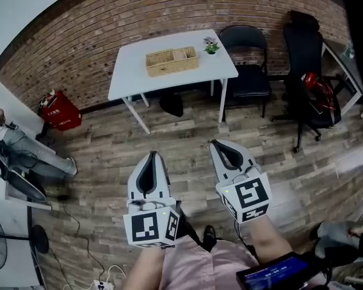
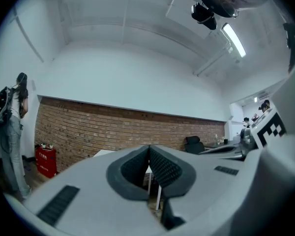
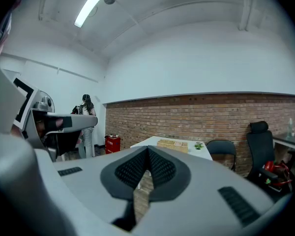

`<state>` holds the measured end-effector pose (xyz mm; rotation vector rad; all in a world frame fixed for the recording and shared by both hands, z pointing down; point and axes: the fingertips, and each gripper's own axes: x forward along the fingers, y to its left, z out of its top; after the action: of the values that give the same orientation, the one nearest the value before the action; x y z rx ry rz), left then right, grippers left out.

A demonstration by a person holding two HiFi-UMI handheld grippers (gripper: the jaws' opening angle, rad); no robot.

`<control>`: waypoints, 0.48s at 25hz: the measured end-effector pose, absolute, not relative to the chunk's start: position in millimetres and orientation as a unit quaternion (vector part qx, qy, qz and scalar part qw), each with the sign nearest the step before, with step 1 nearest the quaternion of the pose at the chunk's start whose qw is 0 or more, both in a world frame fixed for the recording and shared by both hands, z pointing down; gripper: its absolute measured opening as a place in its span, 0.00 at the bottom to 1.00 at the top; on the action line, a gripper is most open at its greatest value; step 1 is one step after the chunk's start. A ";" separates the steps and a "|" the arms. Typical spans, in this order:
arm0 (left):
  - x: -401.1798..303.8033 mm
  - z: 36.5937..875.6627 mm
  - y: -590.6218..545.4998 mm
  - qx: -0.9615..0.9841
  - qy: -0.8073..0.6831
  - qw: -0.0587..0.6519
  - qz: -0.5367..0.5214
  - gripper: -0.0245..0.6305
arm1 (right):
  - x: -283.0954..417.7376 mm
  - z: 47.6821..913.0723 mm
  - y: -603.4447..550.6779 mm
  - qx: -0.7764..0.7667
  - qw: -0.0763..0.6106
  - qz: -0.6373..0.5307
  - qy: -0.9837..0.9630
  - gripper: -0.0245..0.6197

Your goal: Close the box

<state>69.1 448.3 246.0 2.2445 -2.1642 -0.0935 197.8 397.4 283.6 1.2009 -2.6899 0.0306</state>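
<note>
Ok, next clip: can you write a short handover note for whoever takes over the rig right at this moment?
Left claw: shut, empty, held low over the wooden plank floor.
Right claw: shut, empty, beside the left one.
Box: the tan woven wicker box sits on the white rectangular table, well ahead of both claws, with a small potted plant next to it. It looks open on top, with compartments showing. No lid can be made out from here.
Done: nothing yet, and neither claw touches the box.
Left: walk up to the table, find the lid or flap and close the box.
</note>
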 end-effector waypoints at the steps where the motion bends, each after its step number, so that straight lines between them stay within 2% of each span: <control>1: 66.7 247.8 446.5 0.719 -0.695 0.013 -0.029 0.06 | 196.0 285.5 395.1 0.405 0.100 0.011 -0.909 0.04; 5: 51.7 256.5 430.5 0.716 -0.697 0.022 -0.027 0.06 | 187.4 294.3 376.1 0.409 0.109 0.011 -0.906 0.04; 9: 29.8 267.4 398.0 0.717 -0.696 0.031 -0.038 0.06 | 176.1 298.4 340.7 0.422 0.081 0.020 -0.903 0.04; 10: 25.6 270.0 386.1 0.722 -0.690 0.034 -0.041 0.15 | 171.1 299.8 329.7 0.421 0.077 0.023 -0.904 0.19; 11: 20.8 272.1 373.1 0.728 -0.683 0.037 -0.045 0.26 | 165.0 300.9 317.4 0.419 0.075 0.023 -0.904 0.27; 12: 14.7 273.6 359.7 0.732 -0.678 0.039 -0.048 0.30 | 158.5 302.0 304.1 0.420 0.076 0.022 -0.904 0.27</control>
<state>14.7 359.7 273.6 2.2448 -2.0803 -0.1462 158.5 304.1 302.0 1.2601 -2.7105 0.0667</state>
